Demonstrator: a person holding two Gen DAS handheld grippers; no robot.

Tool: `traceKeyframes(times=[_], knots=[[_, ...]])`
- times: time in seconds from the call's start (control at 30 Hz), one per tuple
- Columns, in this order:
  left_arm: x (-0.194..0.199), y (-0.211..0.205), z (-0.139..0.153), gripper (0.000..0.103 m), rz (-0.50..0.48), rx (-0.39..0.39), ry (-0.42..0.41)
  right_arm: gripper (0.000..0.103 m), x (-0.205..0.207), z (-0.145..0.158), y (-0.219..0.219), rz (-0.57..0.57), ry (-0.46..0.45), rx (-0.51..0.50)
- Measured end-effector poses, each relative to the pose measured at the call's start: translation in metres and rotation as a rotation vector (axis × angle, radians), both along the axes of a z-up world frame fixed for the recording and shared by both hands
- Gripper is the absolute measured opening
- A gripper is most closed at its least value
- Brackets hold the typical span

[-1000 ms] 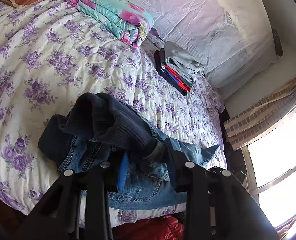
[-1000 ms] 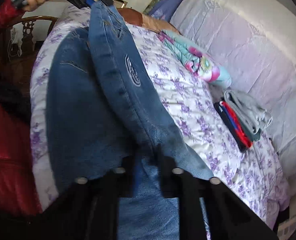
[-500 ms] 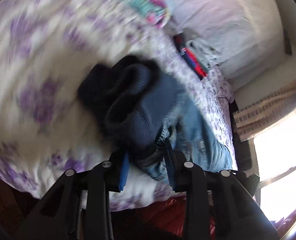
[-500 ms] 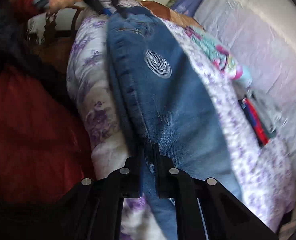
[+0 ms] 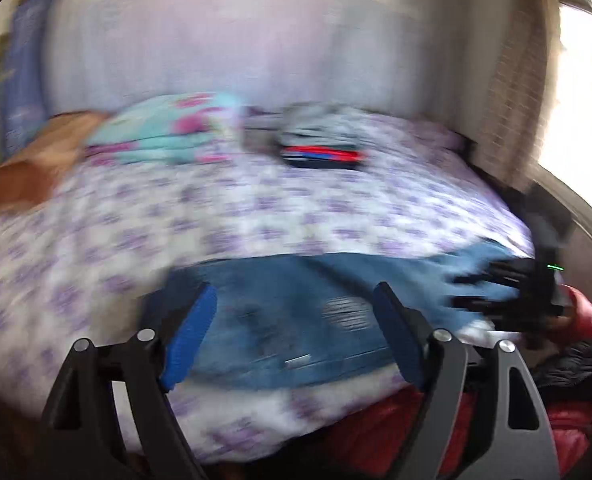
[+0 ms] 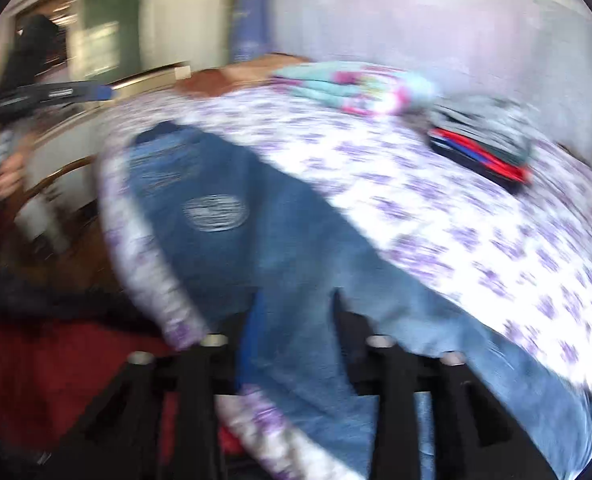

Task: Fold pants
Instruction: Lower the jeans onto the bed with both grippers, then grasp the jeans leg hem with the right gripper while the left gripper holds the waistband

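Observation:
Blue jeans [image 5: 304, 304] lie stretched out flat along the near edge of the floral bed [image 5: 256, 208]; they also show in the right wrist view [image 6: 256, 240]. My left gripper [image 5: 294, 304] is open and empty, hovering just above the jeans' waist end. It shows in the right wrist view [image 6: 48, 94] at the far left. My right gripper [image 6: 294, 308] has its jaws partly apart over the leg end of the jeans, with denim between them. It shows in the left wrist view [image 5: 496, 292] at the right. Both views are motion blurred.
A folded turquoise floral blanket [image 5: 164, 132] and a stack of folded clothes [image 5: 320, 144] lie at the far side of the bed. A red padded garment [image 5: 396, 432] is below the bed edge. A window [image 5: 584, 92] is at the right.
The jeans went from hanging bunched between both grippers to lying spread on the bed. My left gripper opened and let go of the waist. My right gripper's jaws widened.

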State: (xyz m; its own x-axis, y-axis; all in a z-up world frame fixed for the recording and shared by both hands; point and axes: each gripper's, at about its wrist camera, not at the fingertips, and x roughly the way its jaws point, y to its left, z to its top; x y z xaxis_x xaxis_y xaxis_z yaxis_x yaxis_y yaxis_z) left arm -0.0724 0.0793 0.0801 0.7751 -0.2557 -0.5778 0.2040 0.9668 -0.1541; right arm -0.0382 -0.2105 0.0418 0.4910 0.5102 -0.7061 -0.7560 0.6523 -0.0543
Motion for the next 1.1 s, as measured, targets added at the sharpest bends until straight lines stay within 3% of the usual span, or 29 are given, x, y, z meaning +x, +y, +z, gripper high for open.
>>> traceKeyframes(times=[0.07,0.13,0.2,0.23,0.27,0.33,0.37,0.43,0.53,0.6,0.7,0.73,0.8,0.83,0.93,1.0,1.1], knots=[[0.034,-0.042,-0.024,0.078,-0.116,-0.01,0.067,0.047,0.008,-0.021,0.001,-0.048,0.02,-0.039],[0.063,-0.072,-0.058,0.078,-0.174,-0.01,0.163,0.049,0.012,-0.043,0.001,-0.066,0.064,-0.069],[0.09,-0.094,-0.102,0.077,-0.217,-0.027,0.301,0.049,0.009,-0.052,-0.005,-0.07,0.044,-0.028],[0.101,-0.103,-0.126,0.077,-0.195,0.012,0.336,0.049,0.009,-0.051,-0.008,-0.072,0.051,-0.006],[0.103,-0.109,-0.134,0.078,-0.194,0.062,0.31,0.051,0.008,-0.047,-0.013,-0.08,0.061,0.019],[0.1,-0.119,-0.128,0.078,-0.193,0.146,0.269,0.058,0.005,-0.033,-0.033,-0.123,0.095,0.094],[0.099,-0.121,-0.12,0.078,-0.193,0.138,0.268,0.059,0.002,-0.026,-0.049,-0.158,0.117,0.122],[0.098,-0.12,-0.1,0.078,-0.257,0.03,0.244,0.059,-0.002,-0.013,-0.083,-0.251,0.141,0.151],[0.107,-0.144,-0.079,0.079,-0.359,0.008,0.189,0.06,-0.001,-0.003,-0.145,-0.472,0.235,0.238],[0.116,-0.17,-0.083,0.079,-0.421,-0.008,0.185,0.06,0.002,-0.007,-0.186,-0.614,0.328,0.319],[0.128,-0.198,-0.109,0.08,-0.5,-0.061,0.27,0.064,0.008,-0.035,-0.237,-0.767,0.466,0.435],[0.132,-0.2,-0.125,0.08,-0.476,-0.063,0.291,0.06,0.014,-0.05,-0.25,-0.777,0.513,0.468],[0.133,-0.193,-0.132,0.08,-0.477,-0.106,0.274,0.039,0.019,-0.067,-0.27,-0.799,0.582,0.575],[0.131,-0.189,-0.129,0.08,-0.479,-0.127,0.274,0.039,0.018,-0.065,-0.273,-0.825,0.614,0.591],[0.14,-0.172,-0.128,0.08,-0.46,-0.232,0.315,0.057,0.009,-0.033,-0.261,-0.794,0.477,0.56],[0.14,-0.166,-0.13,0.08,-0.452,-0.291,0.335,0.059,0.013,-0.024,-0.259,-0.801,0.448,0.572],[0.132,-0.166,-0.127,0.08,-0.431,-0.274,0.315,0.059,0.027,-0.031,-0.274,-0.898,0.471,0.606]])
